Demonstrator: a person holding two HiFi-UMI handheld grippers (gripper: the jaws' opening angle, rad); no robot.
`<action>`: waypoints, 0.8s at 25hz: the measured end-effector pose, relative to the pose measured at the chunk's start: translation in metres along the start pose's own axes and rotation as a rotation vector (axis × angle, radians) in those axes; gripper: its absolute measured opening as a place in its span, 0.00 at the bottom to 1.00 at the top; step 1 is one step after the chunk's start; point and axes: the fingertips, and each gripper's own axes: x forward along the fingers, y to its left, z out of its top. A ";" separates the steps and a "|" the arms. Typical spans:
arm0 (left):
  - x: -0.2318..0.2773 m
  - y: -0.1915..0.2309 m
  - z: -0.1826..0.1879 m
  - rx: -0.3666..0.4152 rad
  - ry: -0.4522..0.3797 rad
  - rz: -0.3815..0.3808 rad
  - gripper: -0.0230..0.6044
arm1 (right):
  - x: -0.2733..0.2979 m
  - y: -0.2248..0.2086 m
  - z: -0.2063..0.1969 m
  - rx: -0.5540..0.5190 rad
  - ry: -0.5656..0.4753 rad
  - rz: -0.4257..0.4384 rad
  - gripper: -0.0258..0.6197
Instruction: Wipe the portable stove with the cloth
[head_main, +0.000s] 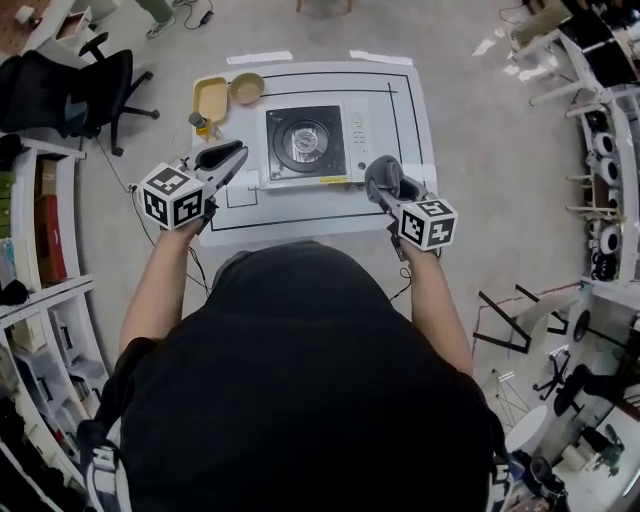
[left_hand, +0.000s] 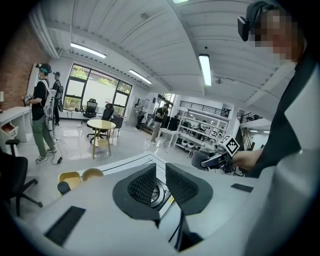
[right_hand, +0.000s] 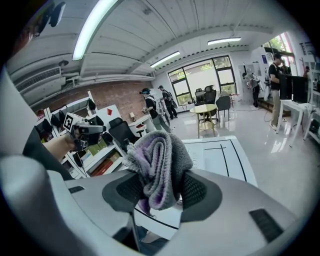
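On white table (head_main: 415, 120) before person, portable stove (head_main: 305, 143) sitting between two grippers. Right gripper (right_hand: 159, 192) hovering just beside stove's near right corner, jaws clamping bunched grey-purple cloth (right_hand: 157, 160). Left gripper (left_hand: 161, 186) hovering near stove's left side, jaws standing narrowly apart, gripping nothing. In left gripper view, jaws hiding most of stove.

We log the cloth (right_hand: 157, 167) grey with purple folds. Portable stove (head_main: 305, 143) is white, black top, silver burner. Table (head_main: 415, 120) white with black lines; tray (head_main: 210, 100) yellow, bowl (head_main: 246, 88) tan. Left gripper (left_hand: 159, 172) and right gripper (right_hand: 160, 192) are grey with black-and-white marker squares.
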 end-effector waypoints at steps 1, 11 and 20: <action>0.002 -0.001 -0.001 -0.006 -0.004 0.010 0.16 | 0.003 -0.003 0.001 -0.020 0.009 0.005 0.37; 0.019 -0.002 -0.005 -0.048 -0.028 0.095 0.16 | 0.053 -0.032 -0.031 -0.423 0.245 -0.008 0.37; 0.033 -0.002 -0.021 -0.086 -0.010 0.146 0.16 | 0.084 -0.044 -0.074 -0.598 0.379 0.057 0.36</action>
